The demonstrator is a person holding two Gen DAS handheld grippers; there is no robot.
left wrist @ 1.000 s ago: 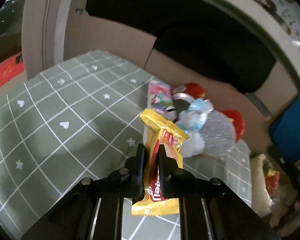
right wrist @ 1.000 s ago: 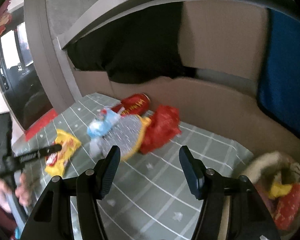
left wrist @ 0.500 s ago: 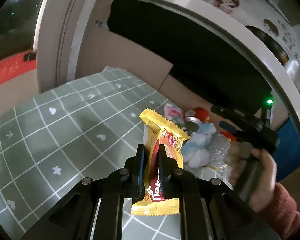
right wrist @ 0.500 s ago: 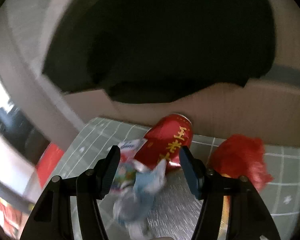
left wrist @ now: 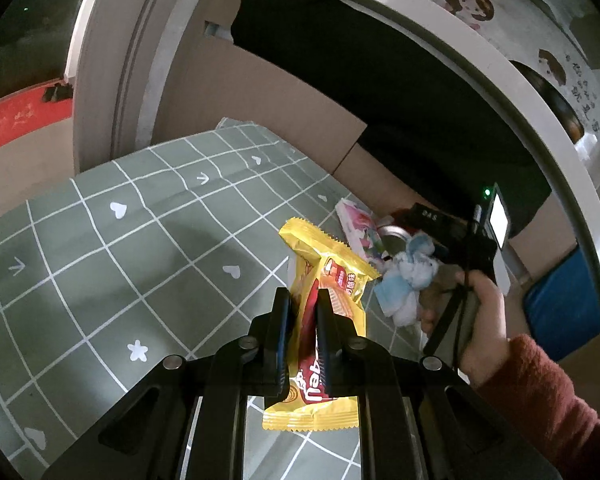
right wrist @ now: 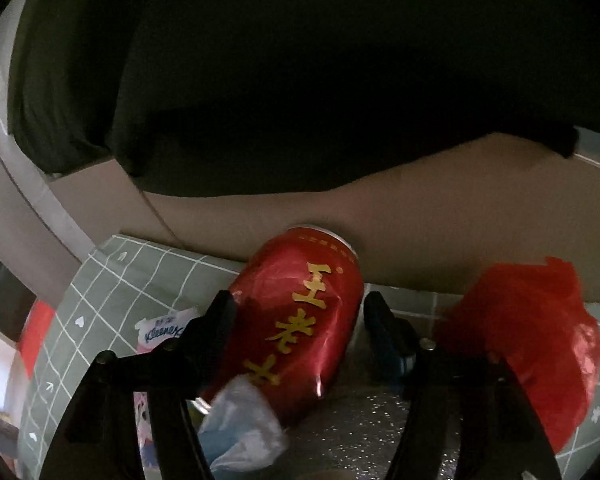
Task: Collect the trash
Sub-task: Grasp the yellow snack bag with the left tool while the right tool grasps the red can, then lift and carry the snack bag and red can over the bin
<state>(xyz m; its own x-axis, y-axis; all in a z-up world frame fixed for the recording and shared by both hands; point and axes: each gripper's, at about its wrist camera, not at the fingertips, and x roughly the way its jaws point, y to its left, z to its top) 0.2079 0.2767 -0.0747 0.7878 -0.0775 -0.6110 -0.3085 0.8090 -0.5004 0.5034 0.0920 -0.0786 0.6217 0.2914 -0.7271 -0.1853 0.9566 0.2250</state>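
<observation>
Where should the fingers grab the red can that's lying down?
Across its round middle, probably. The red can lies on its side on the checked cloth, so come from above with one finger on each long side. The right gripper already straddles it, its fingers opening and not pressing yet.

Red can's lower end behind crumpled white-blue wrapper.

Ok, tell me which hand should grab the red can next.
Right. Its gripper straddles the red can, jaws opening, not gripping. The left gripper is shut on the yellow wrapper.
</observation>
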